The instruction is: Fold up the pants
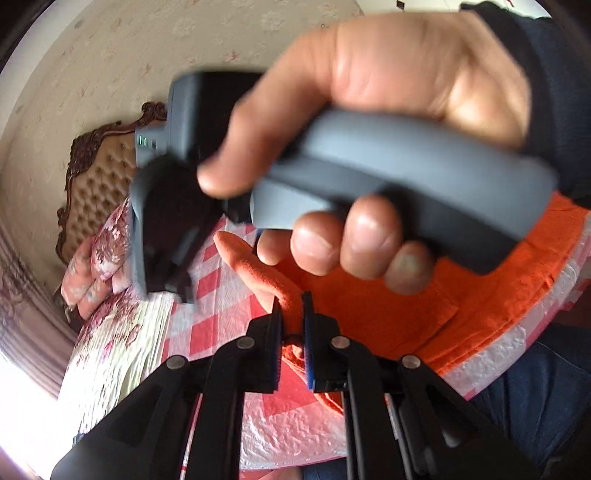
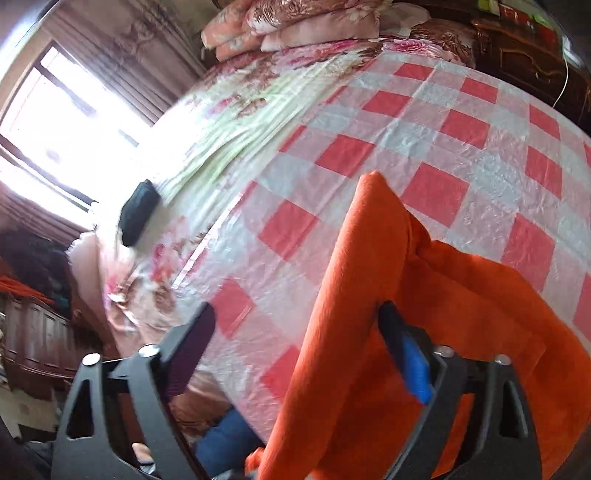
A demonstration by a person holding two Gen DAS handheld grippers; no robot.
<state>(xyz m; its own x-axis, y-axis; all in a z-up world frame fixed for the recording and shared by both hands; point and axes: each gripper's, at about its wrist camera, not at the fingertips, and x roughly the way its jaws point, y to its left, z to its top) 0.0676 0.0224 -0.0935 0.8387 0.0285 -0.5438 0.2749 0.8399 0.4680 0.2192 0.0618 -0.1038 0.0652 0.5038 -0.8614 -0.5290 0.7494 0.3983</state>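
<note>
The orange pants lie on a red-and-white checked cloth spread over the bed. My left gripper is shut on a raised fold of the orange fabric, which is pinched between its pads. Just above it, a hand grips the grey handle of the right gripper. In the right wrist view the right gripper stands open over the pants. A lifted ridge of cloth rests against its blue-padded finger, while the other finger is apart from it.
A floral quilt and stacked pillows cover the far side of the bed, below a tufted headboard. A small black object lies at the bed's edge near the bright window. A dark cabinet stands behind. A person's jeans are beside the bed.
</note>
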